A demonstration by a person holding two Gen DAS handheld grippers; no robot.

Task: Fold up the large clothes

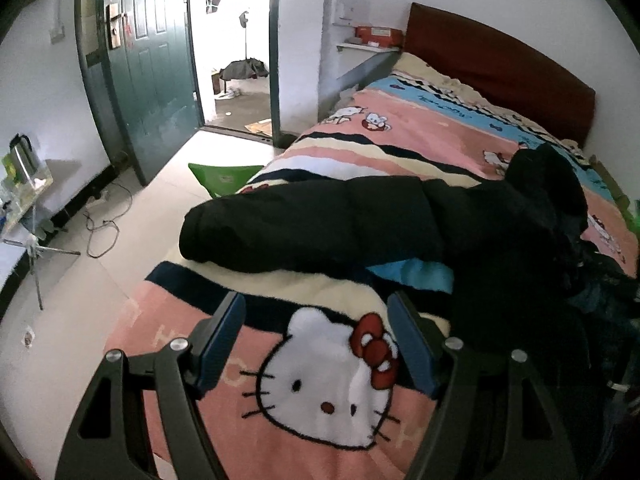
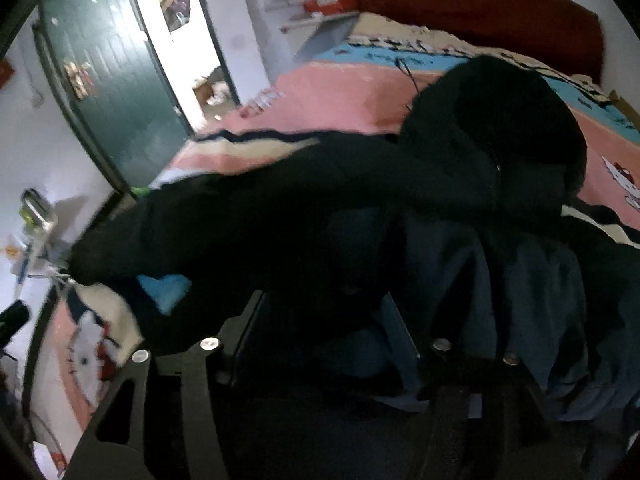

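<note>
A large black padded jacket [image 1: 340, 224] lies across the bed, one sleeve stretched toward the bed's left edge, its hood [image 1: 548, 184] bunched at the right. My left gripper [image 1: 316, 308] is open and empty above the blanket, just short of the sleeve. In the right wrist view the jacket [image 2: 360, 200] fills the middle, with its dark blue lining [image 2: 520, 280] showing. My right gripper [image 2: 324, 308] is open right over the jacket's fabric; the view is dark and blurred.
The bed carries a pink striped cartoon-cat blanket [image 1: 420, 132] and has a red headboard [image 1: 500, 68]. A green stool [image 1: 224, 178] stands beside the bed. A dark green door [image 1: 152, 60] is open. A cable [image 1: 104, 224] lies on the tiled floor near a side table [image 1: 24, 196].
</note>
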